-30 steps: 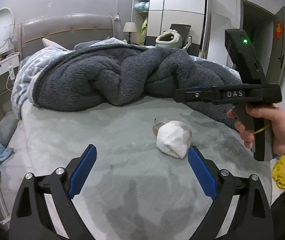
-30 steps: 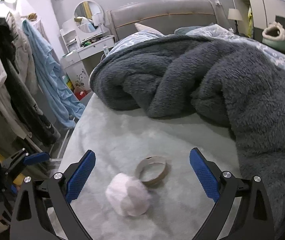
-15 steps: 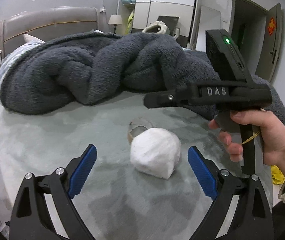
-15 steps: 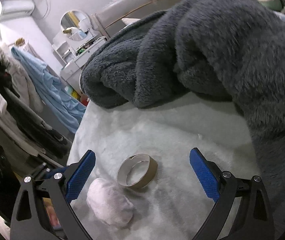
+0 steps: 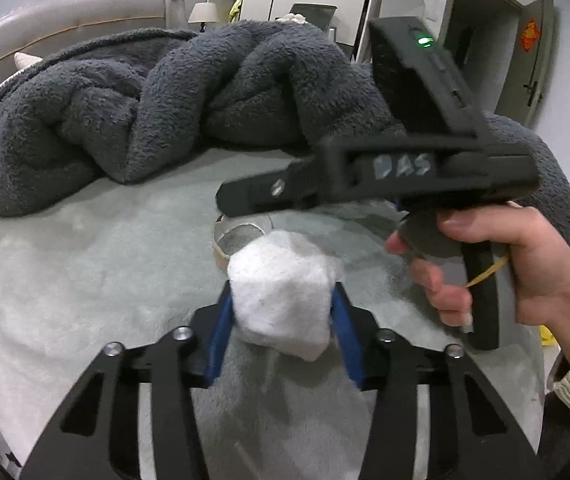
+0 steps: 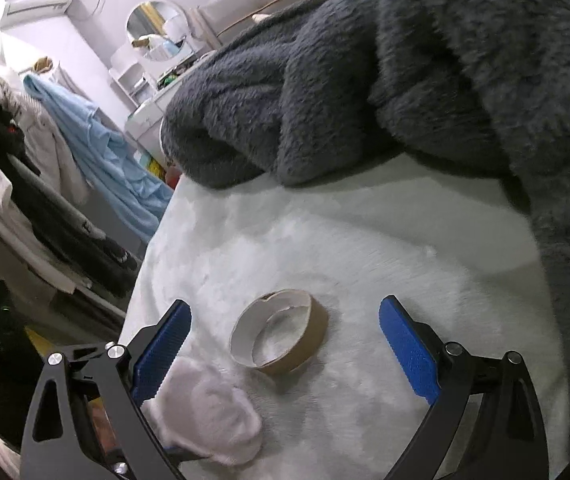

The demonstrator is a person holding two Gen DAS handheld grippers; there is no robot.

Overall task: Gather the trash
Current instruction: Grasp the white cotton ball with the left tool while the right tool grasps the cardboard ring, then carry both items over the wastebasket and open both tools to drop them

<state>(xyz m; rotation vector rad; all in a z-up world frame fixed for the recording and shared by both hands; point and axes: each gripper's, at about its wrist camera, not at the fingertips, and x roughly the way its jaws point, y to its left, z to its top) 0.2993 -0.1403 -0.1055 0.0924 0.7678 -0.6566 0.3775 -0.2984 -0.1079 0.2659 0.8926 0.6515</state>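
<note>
So the closest thing in the left wrist view is the left gripper (image 5: 281, 316), and its blue pads are closing in on the wad of white tissue (image 5: 281, 300), which sits right between them with both pads already pressed against its sides, so I'd call that one clamped, or as good as. The wad bulges out past the fingertips toward the far side. Just beyond it, touching or nearly so, is the cardboard tape ring (image 6: 279, 334), lying flat on the pale bedsheet (image 6: 385, 240) with its open hole facing up. That's the bit that matters for the next move, I think: in the right wrist view the ring sits dead centre between the pads of the right gripper (image 6: 285, 344), slightly ahead of the tips, and those jaws are spread wide with nothing in them. The left pad is close to the tissue, the right pad has bare sheet beside it. So the right hand (image 5: 497, 264) is clearly the one lined up for the ring; it mostly needs to go forward and down so the pads straddle the rim. Farther back is the big grey fleece blanket (image 6: 425, 80), well clear of the trash.
</note>
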